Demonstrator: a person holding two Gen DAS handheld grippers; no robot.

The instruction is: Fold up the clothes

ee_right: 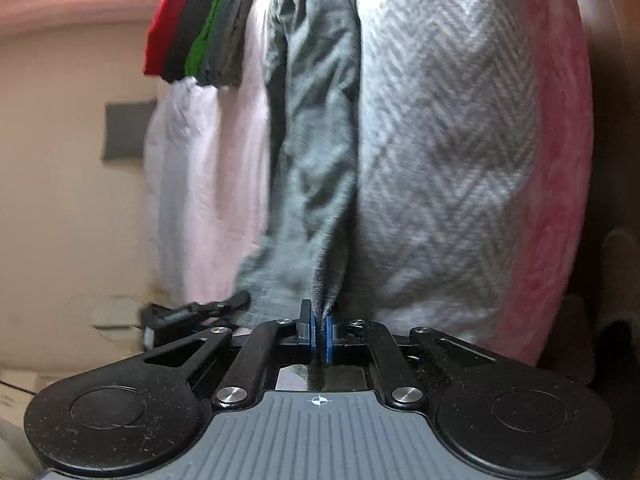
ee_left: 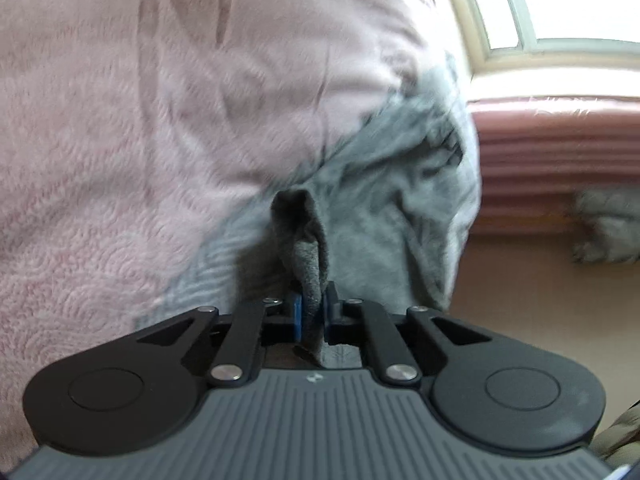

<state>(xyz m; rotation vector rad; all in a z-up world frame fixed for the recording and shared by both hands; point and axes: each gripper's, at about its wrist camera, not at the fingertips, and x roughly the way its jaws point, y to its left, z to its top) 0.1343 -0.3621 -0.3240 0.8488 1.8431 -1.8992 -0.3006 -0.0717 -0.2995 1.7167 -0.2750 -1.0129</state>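
The pink quilted bedspread (ee_left: pixel 120 140) filled most of your left view, and the grey garment (ee_left: pixel 384 208) lay draped across it toward the bed's edge. In your right view the same grey garment (ee_right: pixel 316 140) ran away from you beside a herringbone throw (ee_right: pixel 444 160), with a stack of folded clothes (ee_right: pixel 200 28) in red, black and green beyond. Your left gripper (ee_left: pixel 312 312) was clamped on a bunched fold of grey cloth; your right gripper (ee_right: pixel 318 326) had its blue pads nearly together, pinching a thin edge. That thin pinch was the risk: pull the two ends unevenly and it could slip out, or the fleece could drag the throw along.
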